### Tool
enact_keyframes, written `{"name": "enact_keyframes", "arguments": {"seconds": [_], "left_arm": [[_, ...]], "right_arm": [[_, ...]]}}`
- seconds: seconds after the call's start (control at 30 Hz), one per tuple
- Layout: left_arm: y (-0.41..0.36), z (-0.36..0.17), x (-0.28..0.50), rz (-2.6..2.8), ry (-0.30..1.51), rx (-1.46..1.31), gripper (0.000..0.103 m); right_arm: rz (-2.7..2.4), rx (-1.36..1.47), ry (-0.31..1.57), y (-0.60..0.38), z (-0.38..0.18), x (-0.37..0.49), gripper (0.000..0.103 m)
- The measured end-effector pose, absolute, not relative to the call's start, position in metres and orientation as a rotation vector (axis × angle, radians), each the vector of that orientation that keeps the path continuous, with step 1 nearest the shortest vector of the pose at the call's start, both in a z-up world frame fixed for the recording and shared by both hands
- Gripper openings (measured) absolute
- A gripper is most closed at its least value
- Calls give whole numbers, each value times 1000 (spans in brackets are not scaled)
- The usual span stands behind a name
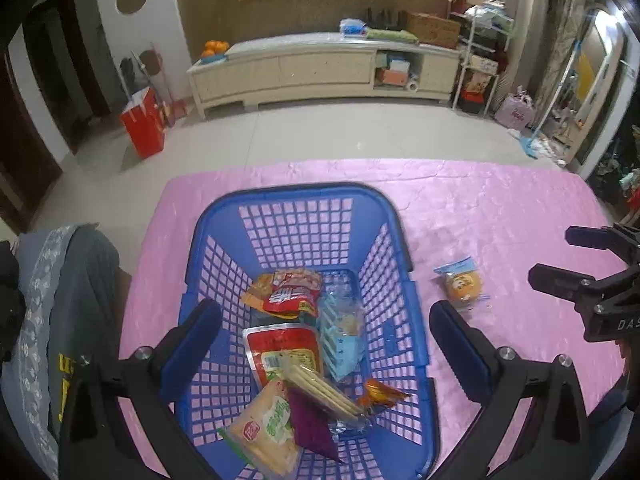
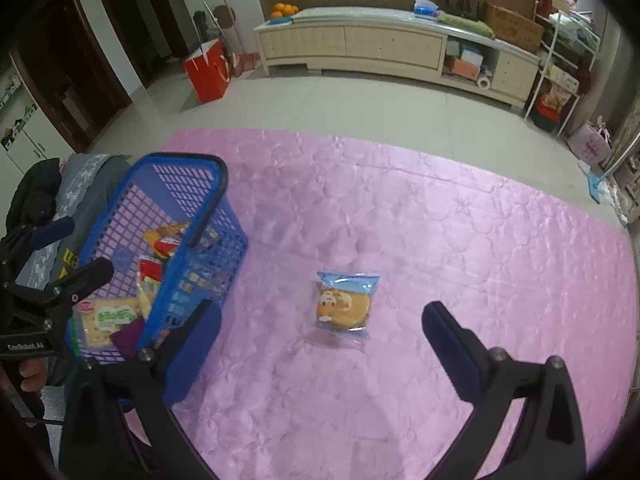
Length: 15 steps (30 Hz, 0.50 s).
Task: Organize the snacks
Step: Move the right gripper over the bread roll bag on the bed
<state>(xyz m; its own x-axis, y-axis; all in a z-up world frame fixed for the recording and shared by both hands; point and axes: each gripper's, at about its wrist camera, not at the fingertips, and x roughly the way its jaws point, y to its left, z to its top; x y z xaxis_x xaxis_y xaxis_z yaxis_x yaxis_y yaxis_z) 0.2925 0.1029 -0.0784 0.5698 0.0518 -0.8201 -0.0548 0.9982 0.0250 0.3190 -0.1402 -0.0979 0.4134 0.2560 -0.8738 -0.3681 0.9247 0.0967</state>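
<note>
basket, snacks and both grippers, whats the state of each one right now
blue basket: upright on the pink cloth, partly filled with snack packets
wrapped cake: lying flat on the pink cloth, outside the basket, sealed
left gripper: open, empty, above the basket
right gripper: open, empty, jaws either side of the wrapped cake in its own view
basket handle: folded down along the rim

A blue lattice basket point(image 1: 404, 300) holds red, pale-blue, purple and cream-and-green packets on a glossy pink quilted cloth point(image 2: 440, 220); at its 3 o'clock, a blue-topped wrapper shows a golden-brown cake point(image 2: 344, 306). Black grippers wear navy pads point(image 2: 448, 344).
</note>
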Motion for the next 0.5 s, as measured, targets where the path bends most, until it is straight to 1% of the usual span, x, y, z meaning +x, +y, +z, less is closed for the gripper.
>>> {"name": "enact_keyframes", "arguments": {"seconds": [0.37, 0.5], "left_arm": [[111, -110, 317, 51, 1059, -85, 103], [107, -113, 326, 54, 1061, -56, 103]], "right_arm": [[398, -140, 1149, -131, -143, 348, 102], [391, -156, 1201, -129, -160, 358, 102]]}}
